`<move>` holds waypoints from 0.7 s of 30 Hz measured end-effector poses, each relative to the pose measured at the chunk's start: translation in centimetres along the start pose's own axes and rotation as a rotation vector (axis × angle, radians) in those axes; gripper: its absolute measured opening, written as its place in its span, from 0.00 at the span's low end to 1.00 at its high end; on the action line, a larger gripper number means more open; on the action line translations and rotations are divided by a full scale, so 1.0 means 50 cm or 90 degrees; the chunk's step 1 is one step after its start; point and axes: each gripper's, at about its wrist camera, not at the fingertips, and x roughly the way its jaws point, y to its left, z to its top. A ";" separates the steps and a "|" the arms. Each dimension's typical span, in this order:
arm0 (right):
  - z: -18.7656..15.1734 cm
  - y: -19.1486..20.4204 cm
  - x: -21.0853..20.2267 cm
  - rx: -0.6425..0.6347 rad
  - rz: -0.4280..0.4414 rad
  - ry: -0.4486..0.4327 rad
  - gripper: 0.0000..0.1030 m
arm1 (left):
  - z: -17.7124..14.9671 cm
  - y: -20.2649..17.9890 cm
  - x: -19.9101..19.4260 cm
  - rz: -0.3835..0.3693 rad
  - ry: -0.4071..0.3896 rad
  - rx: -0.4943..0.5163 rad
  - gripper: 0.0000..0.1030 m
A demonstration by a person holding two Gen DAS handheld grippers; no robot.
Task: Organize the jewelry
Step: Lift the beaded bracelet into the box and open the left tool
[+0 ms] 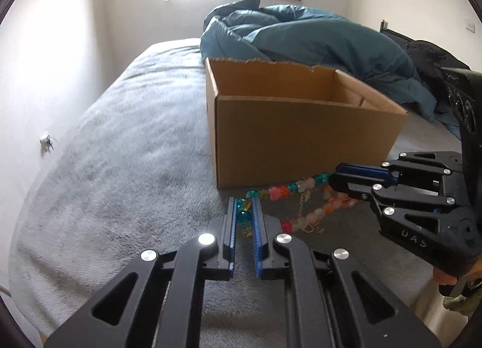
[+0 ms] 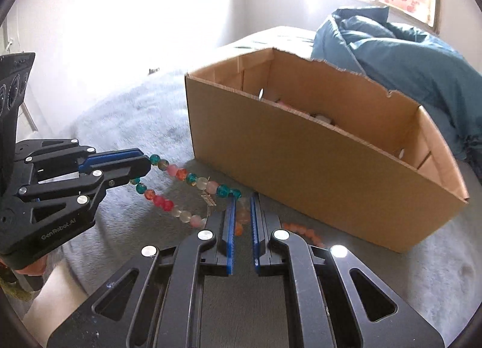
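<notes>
A necklace of teal, pink, orange and frosted beads (image 1: 283, 190) (image 2: 180, 173) is stretched between my two grippers, just above the grey bed cover in front of an open cardboard box (image 1: 301, 137) (image 2: 316, 161). My left gripper (image 1: 244, 206) (image 2: 147, 165) is shut on one end of the necklace. My right gripper (image 2: 242, 201) (image 1: 333, 180) is shut on the other end. A small orange bead bracelet (image 2: 304, 232) lies on the cover beside my right gripper. Small pale items lie inside the box (image 2: 322, 117).
A crumpled blue duvet (image 1: 301, 34) (image 2: 406, 55) is piled behind the box. A dark garment (image 1: 430, 55) lies at the far right of the bed. The grey bed cover (image 1: 135, 143) stretches away to the left, with walls and a window beyond.
</notes>
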 end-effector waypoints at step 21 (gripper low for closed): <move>0.006 -0.043 -0.124 0.080 0.049 -0.061 0.07 | 0.050 -0.036 -0.140 -0.034 -0.074 -0.010 0.08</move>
